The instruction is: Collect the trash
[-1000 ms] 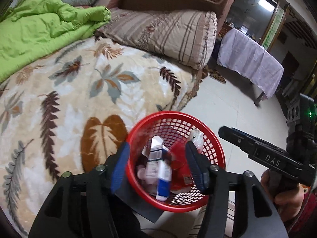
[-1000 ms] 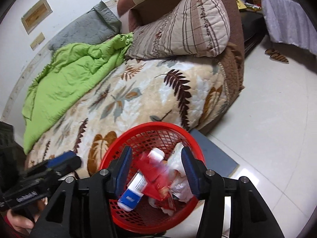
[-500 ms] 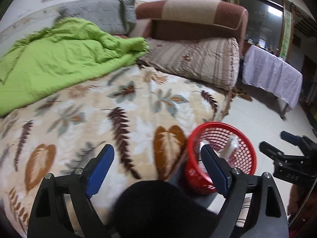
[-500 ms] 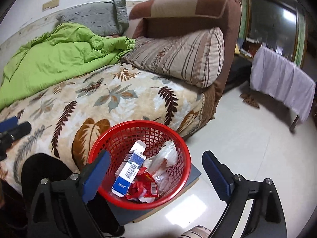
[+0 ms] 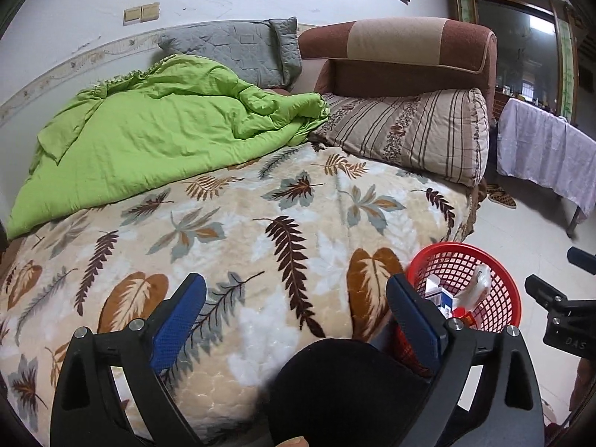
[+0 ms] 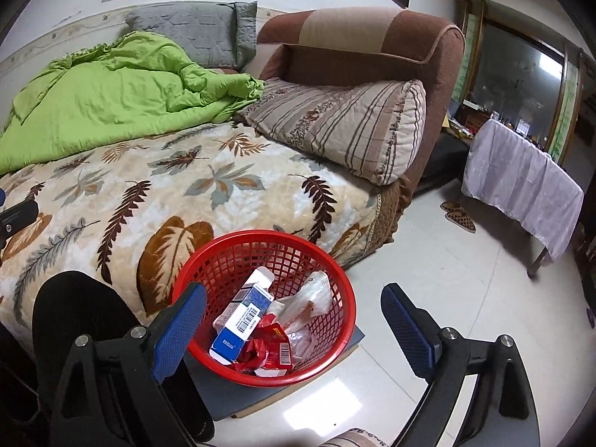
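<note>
Holding trash, red basket (image 6: 344, 298) (bedside).

— What sort of place is showing here?
— A home bedroom: a crumpled lime-green quilt (image 5: 156, 126) is lying on a leaf-patterned plush blanket (image 5: 260, 231), beside a striped brown pillow (image 6: 342, 126).

Red basket (image 5: 495, 290) partly behind the left tool's finger (image 5: 413, 320); box print (image 6: 244, 322) too small to read.

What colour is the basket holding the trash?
Red. The basket is a red plastic mesh, seen best in the right wrist view.
</note>
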The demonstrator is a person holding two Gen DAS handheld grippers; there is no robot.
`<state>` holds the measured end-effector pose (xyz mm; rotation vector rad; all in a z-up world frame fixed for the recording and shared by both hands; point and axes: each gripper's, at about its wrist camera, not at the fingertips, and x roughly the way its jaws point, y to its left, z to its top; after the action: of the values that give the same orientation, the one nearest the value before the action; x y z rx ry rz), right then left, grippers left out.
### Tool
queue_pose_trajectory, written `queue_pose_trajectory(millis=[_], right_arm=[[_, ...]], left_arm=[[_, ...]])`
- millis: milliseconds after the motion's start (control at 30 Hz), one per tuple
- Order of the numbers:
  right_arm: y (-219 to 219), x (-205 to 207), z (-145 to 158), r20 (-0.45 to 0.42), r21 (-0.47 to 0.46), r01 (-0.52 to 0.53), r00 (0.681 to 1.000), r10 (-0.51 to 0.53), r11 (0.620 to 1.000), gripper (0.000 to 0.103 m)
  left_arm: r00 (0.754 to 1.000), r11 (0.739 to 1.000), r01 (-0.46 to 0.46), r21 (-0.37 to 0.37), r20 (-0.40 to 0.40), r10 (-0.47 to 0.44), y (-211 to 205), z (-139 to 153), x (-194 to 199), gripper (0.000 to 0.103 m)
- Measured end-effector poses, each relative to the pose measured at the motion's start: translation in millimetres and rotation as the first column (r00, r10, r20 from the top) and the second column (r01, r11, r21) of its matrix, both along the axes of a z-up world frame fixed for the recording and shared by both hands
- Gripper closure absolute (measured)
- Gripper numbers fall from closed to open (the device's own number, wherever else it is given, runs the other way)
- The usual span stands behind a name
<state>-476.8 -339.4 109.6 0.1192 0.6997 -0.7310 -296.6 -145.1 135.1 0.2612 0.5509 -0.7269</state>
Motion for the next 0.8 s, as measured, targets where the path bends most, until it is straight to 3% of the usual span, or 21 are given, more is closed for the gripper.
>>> queue_pose_trajectory(millis=[500,800], right_arm=[[-1.1,0.6,-3.1,-0.008,0.016,0.005,1.000,-0.005,1.000,0.006],[-0.4,0.6,-4.7,-0.013,0.021,0.007,1.000,-0.007,1.000,0.006]], left_arm=[[0.993,0.991,-0.030,0.127,0.119,0.015,-16.6,-2.9,-17.7,0.006],[0.997,0.992,-0.012,0.125,0.081,0.002,-15.5,-6.8,-16.8,0.006]])
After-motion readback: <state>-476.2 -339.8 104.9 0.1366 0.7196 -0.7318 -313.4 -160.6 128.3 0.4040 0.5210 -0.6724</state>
